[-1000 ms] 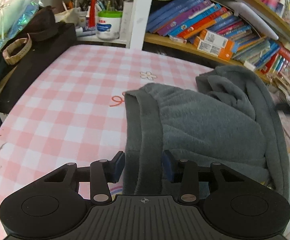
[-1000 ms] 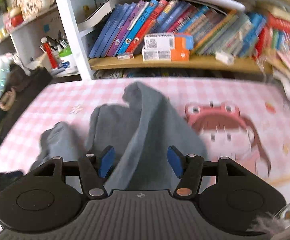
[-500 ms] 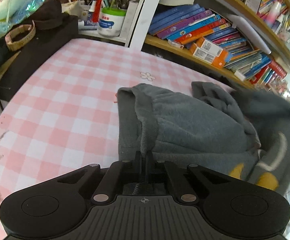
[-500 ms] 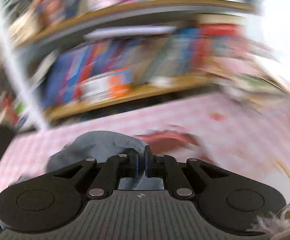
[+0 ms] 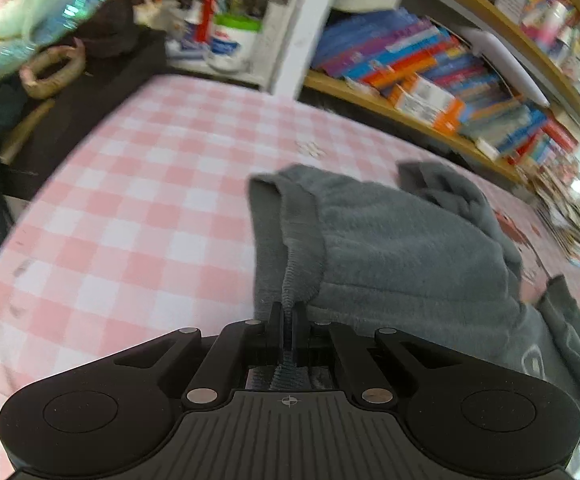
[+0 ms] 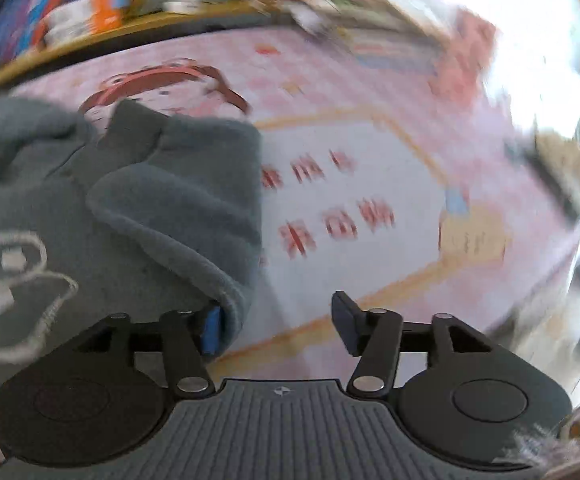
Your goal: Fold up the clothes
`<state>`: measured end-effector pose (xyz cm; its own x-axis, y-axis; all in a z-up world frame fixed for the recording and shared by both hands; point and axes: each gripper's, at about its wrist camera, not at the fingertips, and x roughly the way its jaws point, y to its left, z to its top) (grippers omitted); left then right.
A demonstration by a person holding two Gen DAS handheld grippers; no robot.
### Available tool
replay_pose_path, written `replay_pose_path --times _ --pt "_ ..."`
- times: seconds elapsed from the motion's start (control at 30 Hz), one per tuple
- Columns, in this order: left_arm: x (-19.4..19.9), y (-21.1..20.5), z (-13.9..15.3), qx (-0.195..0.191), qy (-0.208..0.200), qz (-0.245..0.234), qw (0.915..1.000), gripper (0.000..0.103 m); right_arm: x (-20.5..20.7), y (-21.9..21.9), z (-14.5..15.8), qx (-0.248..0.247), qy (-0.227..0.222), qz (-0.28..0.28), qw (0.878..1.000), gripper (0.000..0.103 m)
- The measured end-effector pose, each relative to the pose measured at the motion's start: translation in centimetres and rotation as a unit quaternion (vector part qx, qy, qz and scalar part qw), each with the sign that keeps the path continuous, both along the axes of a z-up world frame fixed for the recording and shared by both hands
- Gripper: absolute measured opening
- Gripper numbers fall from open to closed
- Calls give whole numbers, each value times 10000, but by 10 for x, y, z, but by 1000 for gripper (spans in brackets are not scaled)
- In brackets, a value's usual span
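Your left gripper [image 5: 289, 320] is clamped tight on the ribbed hem of the grey fleece garment [image 5: 402, 256], which lies bunched on the pink-and-white checked tablecloth [image 5: 138, 216] toward the bookshelf edge. Your right gripper [image 6: 278, 320] stands wide apart, holding nothing, its left pad touching a folded garment edge.

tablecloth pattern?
Pink-and-white check tablecloth, with cartoon prints further along; clearest in the left wrist view.
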<state>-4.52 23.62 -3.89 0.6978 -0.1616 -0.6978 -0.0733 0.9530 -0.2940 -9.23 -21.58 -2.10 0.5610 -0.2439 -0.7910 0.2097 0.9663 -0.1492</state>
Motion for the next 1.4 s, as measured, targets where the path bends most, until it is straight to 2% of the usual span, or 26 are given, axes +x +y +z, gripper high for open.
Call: replay_pose_path --times 0.1,0.23,0.27,0.3,0.37,0.43,0.57,0.63,0.7,0.77,0.9,0.97,1.0,1.07,1.13,1.2,1.3,1.37,1.4 --pt "-6 12 3 91 -51 269 9996 2 5 26 9 -302 -40 829 9961 65" --pt "-17 25 0 -20 10 428 9991 3 20 57 20 -133 -240 1648 9859 69" --pt "-19 27 -1 -84 25 437 9990 4 24 65 22 -90 -298 1839 9824 71" --pt "-22 27 -1 -114 0 455 9989 9 28 72 25 -46 -356 2030 9785 71" --pt "-26 29 0 -174 -49 491 9986 9 37 88 31 42 -472 2408 9694 71" --pt "-29 29 2 -168 -133 507 9985 10 52 104 24 -129 -402 2575 9654 70" --pt "-35 28 9 -113 -303 566 9979 12 84 127 -5 -678 -63 2635 9623 60" --pt "-37 30 11 -114 -371 643 9972 16 93 126 -16 -787 75 2604 9622 40" --pt "-38 32 13 -123 -430 698 9966 16 94 114 -16 -591 50 2494 9666 25" --pt "-36 34 13 -120 -448 727 9963 17 88 97 -5 -365 -153 2221 9742 20" --pt "-32 36 10 -118 -430 710 9965 17 55 32 30 -56 -805 1044 9913 20" --pt "-31 36 8 -137 -407 687 9967 17 40 -10 33 -88 -766 122 9969 22" --pt "-30 37 7 -151 -400 677 9968 19 33 -32 31 -129 -678 -383 9969 29" --pt "-25 37 7 -197 -403 663 9968 30 20 -71 28 -227 -496 -1297 9901 35" --pt "-21 38 7 -241 -412 640 9968 43 6 -89 27 -264 -486 -1743 9831 42" --pt "-14 36 7 -262 -462 535 9972 45 1 -87 29 -183 -664 -1660 9837 49" --pt "1 31 5 -236 -520 306 9979 43 6 -62 26 -77 -725 -1065 9916 50" --pt "11 32 0 -366 -363 313 9982 43 13 -43 22 9 -712 -635 9954 50" --pt "15 33 -3 -463 -255 350 9980 38 18 -34 17 94 -663 -454 9967 50"
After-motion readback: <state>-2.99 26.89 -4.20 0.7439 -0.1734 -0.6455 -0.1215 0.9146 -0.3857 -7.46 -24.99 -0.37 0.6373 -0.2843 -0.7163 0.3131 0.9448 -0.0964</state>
